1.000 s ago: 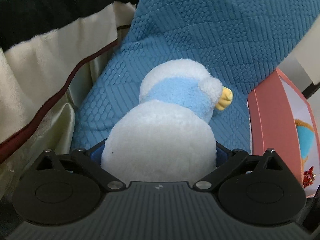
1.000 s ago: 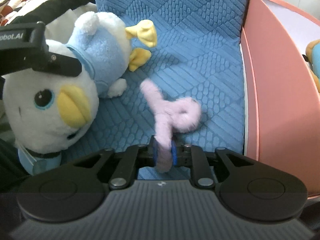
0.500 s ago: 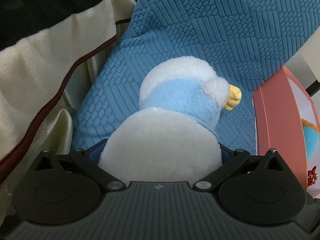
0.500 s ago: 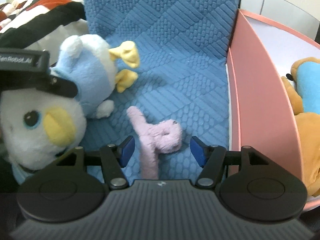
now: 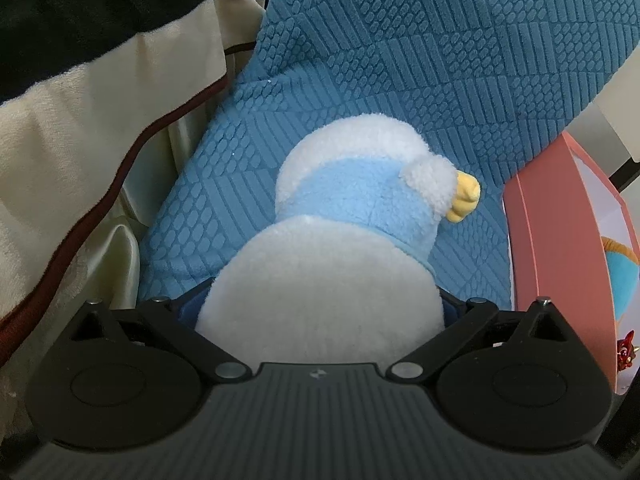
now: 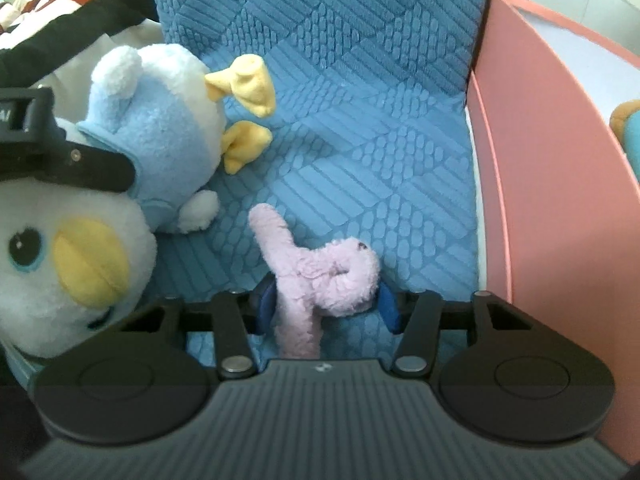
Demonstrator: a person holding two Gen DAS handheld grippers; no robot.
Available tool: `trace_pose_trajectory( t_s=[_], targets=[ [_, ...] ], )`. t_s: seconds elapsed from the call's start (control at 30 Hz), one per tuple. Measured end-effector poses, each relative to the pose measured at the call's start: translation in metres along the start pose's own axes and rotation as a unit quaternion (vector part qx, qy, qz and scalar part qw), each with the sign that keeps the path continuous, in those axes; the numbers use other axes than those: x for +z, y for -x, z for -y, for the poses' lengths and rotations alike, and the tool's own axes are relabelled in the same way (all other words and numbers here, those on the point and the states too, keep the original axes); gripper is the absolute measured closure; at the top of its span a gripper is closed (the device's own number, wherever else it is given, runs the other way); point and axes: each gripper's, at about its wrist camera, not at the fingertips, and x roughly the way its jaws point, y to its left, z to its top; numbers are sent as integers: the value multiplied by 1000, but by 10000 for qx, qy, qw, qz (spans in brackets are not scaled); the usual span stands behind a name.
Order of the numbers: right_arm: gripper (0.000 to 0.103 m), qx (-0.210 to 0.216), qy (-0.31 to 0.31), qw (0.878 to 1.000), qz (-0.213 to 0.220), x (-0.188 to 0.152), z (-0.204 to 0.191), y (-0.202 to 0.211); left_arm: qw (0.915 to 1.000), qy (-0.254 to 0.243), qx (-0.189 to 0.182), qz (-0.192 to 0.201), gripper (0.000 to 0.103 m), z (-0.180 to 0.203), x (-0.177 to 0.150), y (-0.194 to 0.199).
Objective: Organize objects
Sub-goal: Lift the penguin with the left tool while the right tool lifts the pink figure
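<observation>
A white and light-blue plush duck [image 5: 344, 256] lies on a blue textured cushion [image 5: 420, 72]. My left gripper [image 5: 320, 312] is shut on the duck's white head, which hides both fingertips. The duck also shows in the right wrist view [image 6: 120, 168], with its yellow feet pointing right and the left gripper's black finger across its neck. A small pink plush toy [image 6: 316, 272] lies on the cushion [image 6: 360, 120]. My right gripper [image 6: 326, 306] has its blue pads on either side of the pink toy, close to it; whether they press it is unclear.
A pink-walled box [image 6: 552, 184] stands right of the cushion, with an orange and blue plush [image 6: 628, 128] inside. The box also shows in the left wrist view [image 5: 560, 248]. A striped cream, black and red blanket [image 5: 80, 100] lies left of the cushion.
My right gripper let go of the pink toy, opened wide, and has now narrowed around it again. My left gripper keeps its hold on the duck, shifted slightly.
</observation>
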Motion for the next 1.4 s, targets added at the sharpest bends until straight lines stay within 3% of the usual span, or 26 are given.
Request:
trace_pose_trajectory(
  t_s=[0.47,0.87,1.4],
  targets=[
    [51,150,-291,9994,108,-2,12,28,9992,194,36,339,9,4,-13,12],
    [51,200,-509,9982,228,-4,12,74,9969,450,-409,501,10,13,-23,34],
    [51,438,-861,9943,457,4,44,146,9939,633,-666,614,10,49,-42,86]
  ],
)
